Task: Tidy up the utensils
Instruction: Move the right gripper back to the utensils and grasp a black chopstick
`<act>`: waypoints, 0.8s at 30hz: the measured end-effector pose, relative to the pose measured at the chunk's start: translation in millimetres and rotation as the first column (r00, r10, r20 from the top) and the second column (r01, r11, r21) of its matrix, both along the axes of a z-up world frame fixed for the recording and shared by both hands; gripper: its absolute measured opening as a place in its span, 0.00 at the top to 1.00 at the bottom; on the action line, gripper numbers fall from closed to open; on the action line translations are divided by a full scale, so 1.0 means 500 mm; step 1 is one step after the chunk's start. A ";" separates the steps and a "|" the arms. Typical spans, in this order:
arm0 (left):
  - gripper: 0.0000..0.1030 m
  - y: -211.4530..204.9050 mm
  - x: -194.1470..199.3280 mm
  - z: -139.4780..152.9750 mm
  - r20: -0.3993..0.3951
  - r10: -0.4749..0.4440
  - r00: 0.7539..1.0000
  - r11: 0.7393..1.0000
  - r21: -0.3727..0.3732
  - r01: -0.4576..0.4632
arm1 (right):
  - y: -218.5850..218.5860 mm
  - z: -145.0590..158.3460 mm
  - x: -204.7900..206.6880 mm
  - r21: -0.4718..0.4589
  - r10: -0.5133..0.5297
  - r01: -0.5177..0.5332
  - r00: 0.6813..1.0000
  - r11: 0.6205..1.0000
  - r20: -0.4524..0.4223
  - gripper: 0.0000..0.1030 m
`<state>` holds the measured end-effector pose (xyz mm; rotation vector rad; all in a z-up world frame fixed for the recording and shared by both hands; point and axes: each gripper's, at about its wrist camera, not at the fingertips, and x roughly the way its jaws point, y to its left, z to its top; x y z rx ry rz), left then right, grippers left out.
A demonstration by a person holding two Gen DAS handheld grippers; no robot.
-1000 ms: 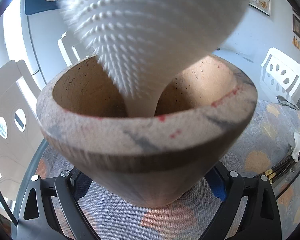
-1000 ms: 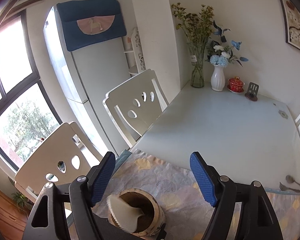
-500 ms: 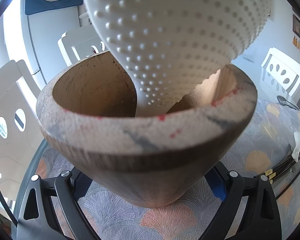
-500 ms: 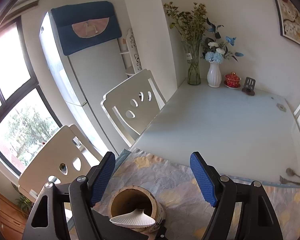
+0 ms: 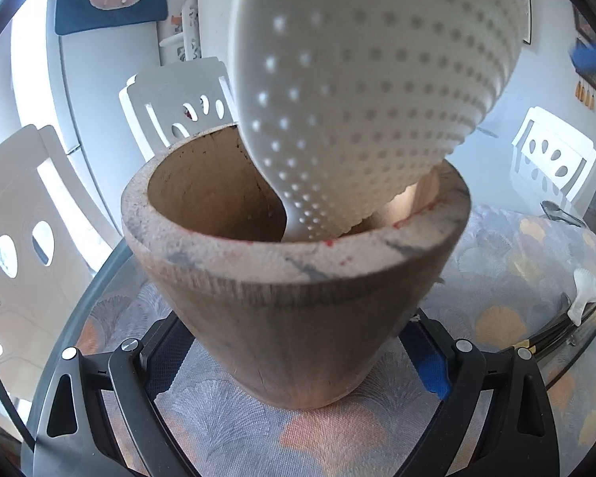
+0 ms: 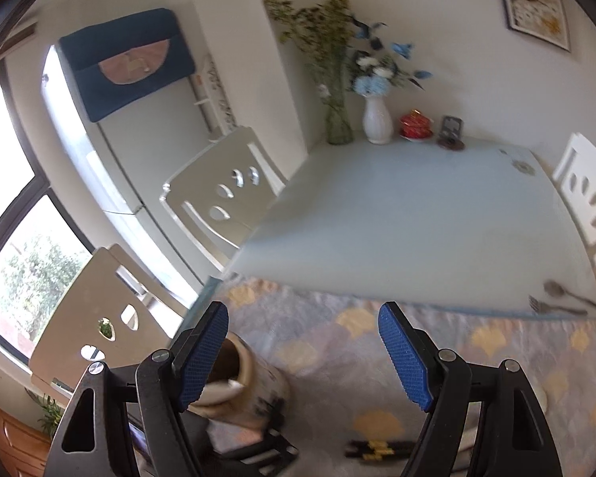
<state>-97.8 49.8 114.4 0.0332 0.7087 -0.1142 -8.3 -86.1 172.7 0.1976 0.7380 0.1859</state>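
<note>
Left tool (image 5: 298,361): jaws pressed to both sides of the round, thick-walled wooden holder (image 5: 294,278), gripping it near its base. Holder stands upright on the grey placemat with orange shell print (image 5: 226,413), close to the worktop's left edge. A white plastic rice paddle with a dimpled face (image 5: 369,91) stands handle-down inside it, blade rising well above the rim and leaning toward the right wall.

Right tool (image 6: 302,353): blue pads spread wide, nothing between them, held above the placemat, right of the holder (image 6: 258,389).

Black chopsticks with gold bands (image 6: 377,447) lie on the mat near the tool's base; in the left view a small white shell-shaped rest (image 5: 586,292) lies on them.

Metal spoon (image 6: 568,294) and metal fork (image 6: 556,308) lie side by side at the pale glass worktop's (image 6: 417,222) right edge, just past the mat's far border. Beyond them the glass lies open up to the vases by the wall. White chairs (image 6: 222,194) stand along the left edge.
</note>
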 end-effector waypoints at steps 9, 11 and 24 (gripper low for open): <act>0.08 -0.007 -0.031 0.016 0.027 0.000 1.000 1.000 0.005 0.000 | -0.124 -0.063 -0.062 0.071 -0.130 0.140 0.984 0.988 -0.124 0.26; 0.08 -0.013 -0.034 0.017 0.028 0.001 1.000 1.000 0.010 -0.001 | -0.164 -0.082 -0.080 0.123 -0.175 0.197 0.970 0.973 -0.167 0.26; 0.08 -0.031 -0.036 -0.002 0.024 0.016 1.000 0.999 0.051 -0.017 | -0.321 -0.220 -0.114 0.175 -0.327 0.447 0.825 0.877 -0.461 0.26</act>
